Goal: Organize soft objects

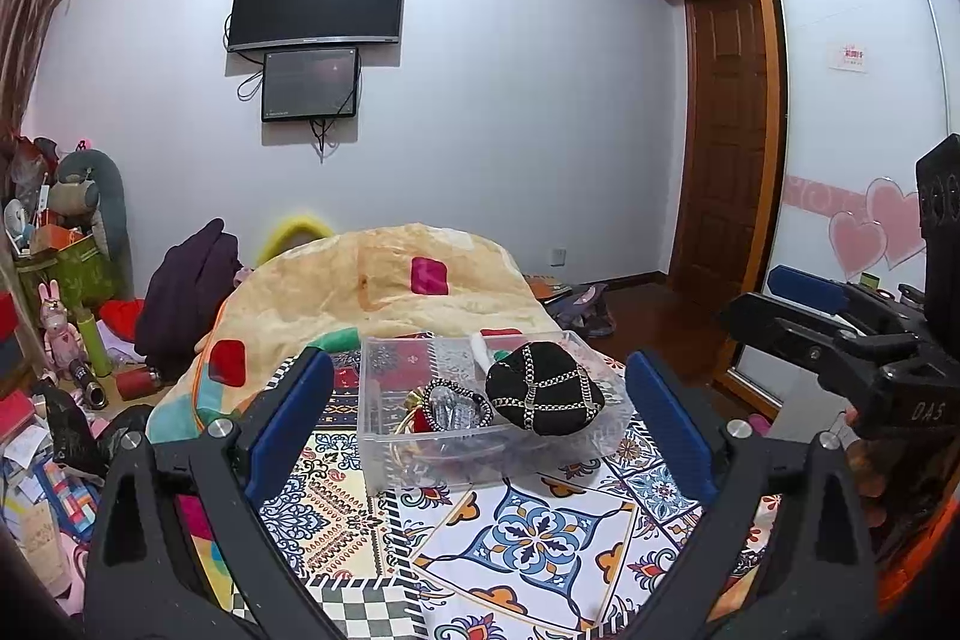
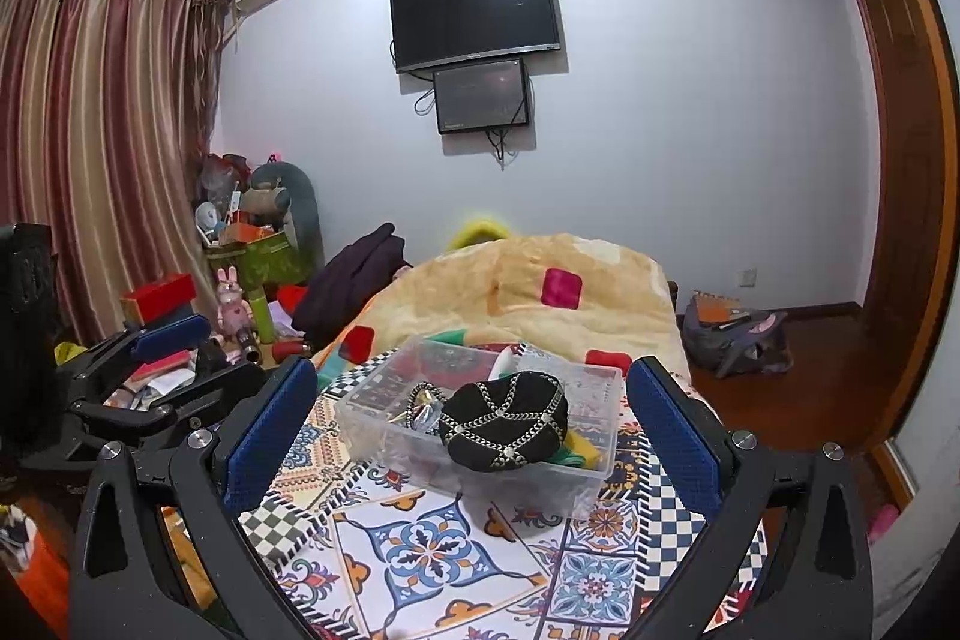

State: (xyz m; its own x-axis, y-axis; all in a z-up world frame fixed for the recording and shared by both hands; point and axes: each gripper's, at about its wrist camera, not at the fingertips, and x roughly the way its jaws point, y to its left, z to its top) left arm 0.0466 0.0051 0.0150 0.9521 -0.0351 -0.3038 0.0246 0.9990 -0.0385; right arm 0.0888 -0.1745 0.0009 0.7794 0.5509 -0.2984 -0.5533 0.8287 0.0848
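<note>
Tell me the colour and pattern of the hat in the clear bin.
The hat is black, crossed by silver chain lines; clearest in the right wrist view.

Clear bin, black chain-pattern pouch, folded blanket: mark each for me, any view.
clear bin [image 2: 480,484]: right wrist view, on its bare front wall.
black chain-pattern pouch [image 2: 504,424]: right wrist view, on the middle of its top face.
folded blanket [image 1: 390,280]: left wrist view, on its cream upper surface.

patterned bedspread [image 1: 528,538], clear bin [image 1: 480,451], blanket [image 1: 384,292]
</note>
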